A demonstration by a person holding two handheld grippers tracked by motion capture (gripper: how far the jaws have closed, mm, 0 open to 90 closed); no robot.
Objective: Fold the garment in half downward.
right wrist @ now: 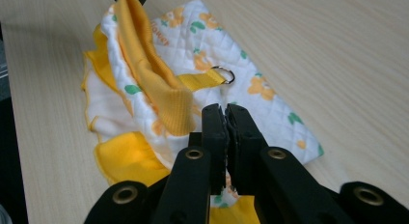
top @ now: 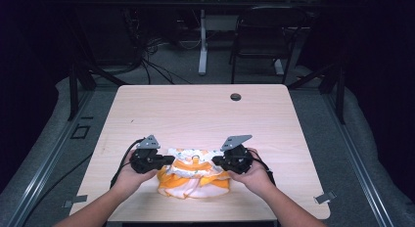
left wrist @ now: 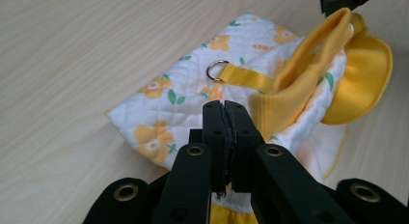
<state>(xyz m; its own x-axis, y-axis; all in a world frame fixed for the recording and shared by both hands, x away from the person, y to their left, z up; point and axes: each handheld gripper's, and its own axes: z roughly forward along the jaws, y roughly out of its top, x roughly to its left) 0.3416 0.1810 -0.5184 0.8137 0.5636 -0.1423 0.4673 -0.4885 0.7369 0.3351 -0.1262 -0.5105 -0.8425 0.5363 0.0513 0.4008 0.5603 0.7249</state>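
A small quilted garment (top: 195, 177), white with yellow flowers and yellow ribbed trim, lies bunched near the front edge of the wooden table (top: 200, 109). The left gripper (top: 170, 160) is shut on the garment's left edge, and the right gripper (top: 216, 162) is shut on its right edge. In the left gripper view the jaws (left wrist: 224, 109) are pressed together, with white fabric of the garment (left wrist: 159, 96) pinched low between them. The right gripper view shows the same: closed jaws (right wrist: 225, 112) holding the garment (right wrist: 270, 96). A metal ring (left wrist: 217, 69) (right wrist: 224, 73) on a yellow strap lies on top.
A round cable hole (top: 236, 96) sits near the table's far edge. Behind the table stand a dark chair (top: 264, 36) and another table's white leg (top: 202, 41), with cables on the floor. Metal clips (top: 324, 197) stick out at the table's front corners.
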